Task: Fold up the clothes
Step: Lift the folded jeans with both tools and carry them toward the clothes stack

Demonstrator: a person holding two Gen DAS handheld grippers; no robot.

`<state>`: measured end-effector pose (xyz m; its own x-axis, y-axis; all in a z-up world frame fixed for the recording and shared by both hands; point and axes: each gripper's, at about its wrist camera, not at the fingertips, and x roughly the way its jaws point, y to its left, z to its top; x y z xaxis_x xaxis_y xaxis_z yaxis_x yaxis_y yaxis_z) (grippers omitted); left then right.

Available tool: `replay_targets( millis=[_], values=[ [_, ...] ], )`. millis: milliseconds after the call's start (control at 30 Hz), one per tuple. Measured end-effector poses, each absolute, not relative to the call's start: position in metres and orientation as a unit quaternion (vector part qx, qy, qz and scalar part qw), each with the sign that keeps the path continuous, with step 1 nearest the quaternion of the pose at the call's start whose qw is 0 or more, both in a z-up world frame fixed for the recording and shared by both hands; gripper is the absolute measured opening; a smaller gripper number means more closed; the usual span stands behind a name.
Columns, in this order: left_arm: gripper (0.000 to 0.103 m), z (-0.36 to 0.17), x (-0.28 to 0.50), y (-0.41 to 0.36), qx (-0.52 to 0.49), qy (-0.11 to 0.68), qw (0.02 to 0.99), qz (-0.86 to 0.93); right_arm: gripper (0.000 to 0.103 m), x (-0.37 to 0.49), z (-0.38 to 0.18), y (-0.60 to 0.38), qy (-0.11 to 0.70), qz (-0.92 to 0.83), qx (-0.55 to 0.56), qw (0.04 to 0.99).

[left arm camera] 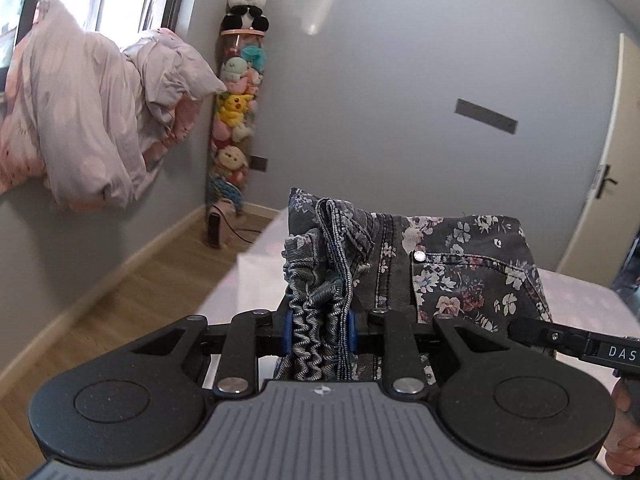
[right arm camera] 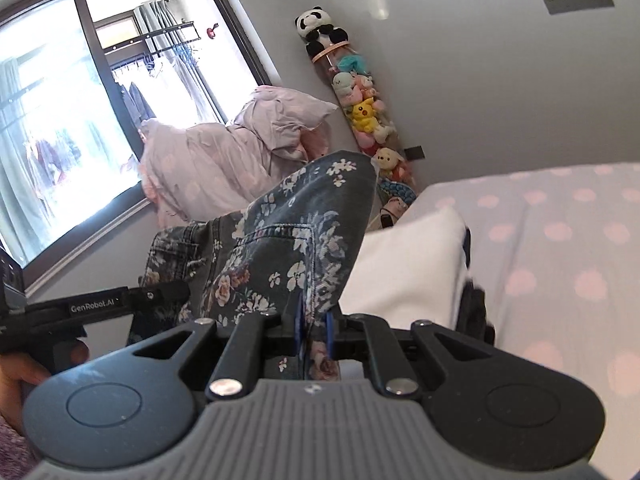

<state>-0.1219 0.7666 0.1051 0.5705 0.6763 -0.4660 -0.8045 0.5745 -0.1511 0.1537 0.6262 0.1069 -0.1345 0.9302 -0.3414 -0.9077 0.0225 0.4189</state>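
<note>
Dark grey floral denim trousers hang lifted above the bed, held between both grippers. My left gripper is shut on the bunched elastic waistband, which fills the gap between its blue pads. In the right wrist view the same trousers rise up in front of the camera, and my right gripper is shut on a thin fold of the floral cloth. The right gripper's arm shows at the right edge of the left wrist view; the left one shows at the left of the right wrist view.
A bed with a pink-dotted sheet and a white pillow lies below. A pink duvet is heaped on the window sill. A tall tube of plush toys stands in the corner, a door at right, wooden floor left.
</note>
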Motion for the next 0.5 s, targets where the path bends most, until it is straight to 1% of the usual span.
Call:
replay_targets(
  millis=[200,300,400,433,467,500],
  values=[
    [0.028,0.075,-0.077,0.833,-0.165,0.198,0.863,0.434,0.013,0.182,0.084,0.715,0.274,0.688,-0.003,0.672],
    [0.027,0.058,-0.055,0.859,-0.153,0.217,0.861,0.434,0.013,0.19,0.062,0.747,0.266,0.685,-0.033,0.678],
    [0.028,0.039,-0.045,0.873,-0.169,0.232,0.86,0.421,0.014,0.202,0.04,0.767,0.258,0.683,-0.061,0.681],
    [0.028,0.034,-0.046,0.878,-0.182,0.239,0.858,0.418,0.015,0.209,0.034,0.773,0.265,0.682,-0.063,0.678],
    [0.028,0.028,-0.047,0.881,-0.194,0.246,0.855,0.413,0.021,0.216,0.029,0.778,0.273,0.682,-0.066,0.675],
    [0.03,0.025,-0.049,0.884,-0.2,0.255,0.853,0.408,0.023,0.221,0.027,0.781,0.277,0.685,-0.07,0.67]
  ],
)
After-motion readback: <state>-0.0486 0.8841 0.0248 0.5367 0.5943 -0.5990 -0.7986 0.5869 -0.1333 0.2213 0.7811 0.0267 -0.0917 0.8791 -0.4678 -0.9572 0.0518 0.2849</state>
